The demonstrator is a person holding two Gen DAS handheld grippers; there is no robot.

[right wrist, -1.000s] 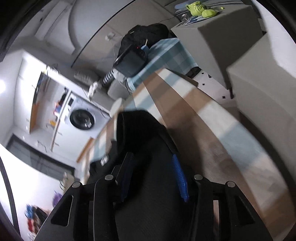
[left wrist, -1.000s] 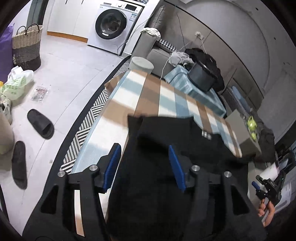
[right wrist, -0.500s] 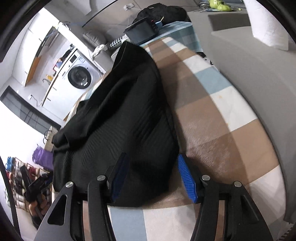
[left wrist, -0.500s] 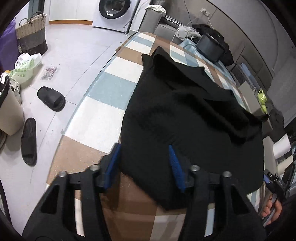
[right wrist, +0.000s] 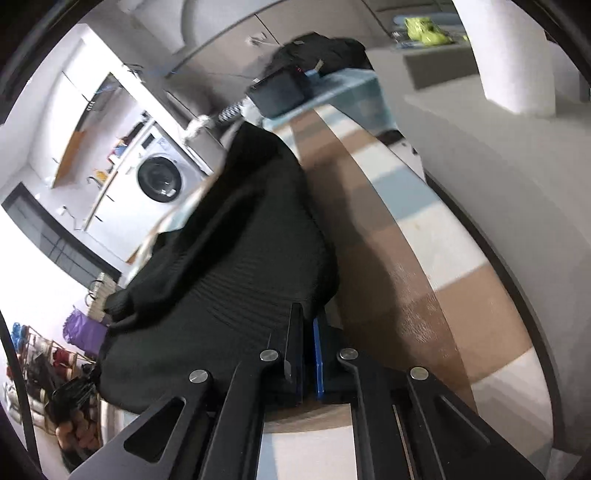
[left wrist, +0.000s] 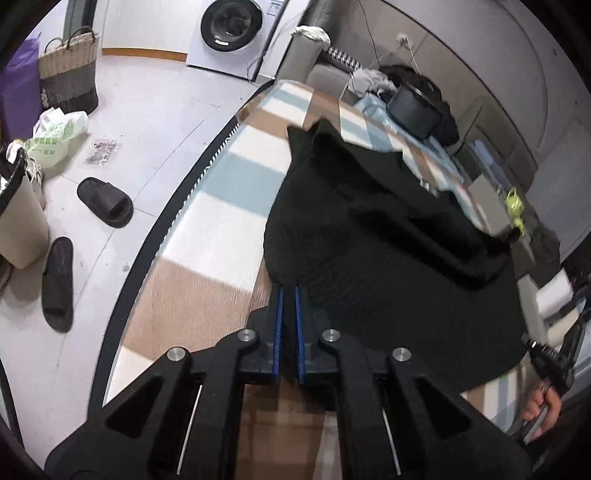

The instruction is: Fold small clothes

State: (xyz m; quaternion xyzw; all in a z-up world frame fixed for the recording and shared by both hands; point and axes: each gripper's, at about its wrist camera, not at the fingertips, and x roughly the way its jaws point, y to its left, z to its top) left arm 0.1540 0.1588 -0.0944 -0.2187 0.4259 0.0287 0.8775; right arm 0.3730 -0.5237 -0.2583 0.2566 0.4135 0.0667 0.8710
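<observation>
1. Where the left wrist looks, a checked table (left wrist: 207, 229) stands on a tiled floor with one washing machine (left wrist: 232, 27), one basket (left wrist: 68, 70), two slippers (left wrist: 105, 201).
2. One black garment (left wrist: 388, 251) covers the table's middle; the left gripper (left wrist: 288, 291) has just closed, pinching its near edge.
3. Right wrist: the right gripper (right wrist: 306, 314), also just closed, clamps the garment's near corner beside the table's right edge.
</observation>
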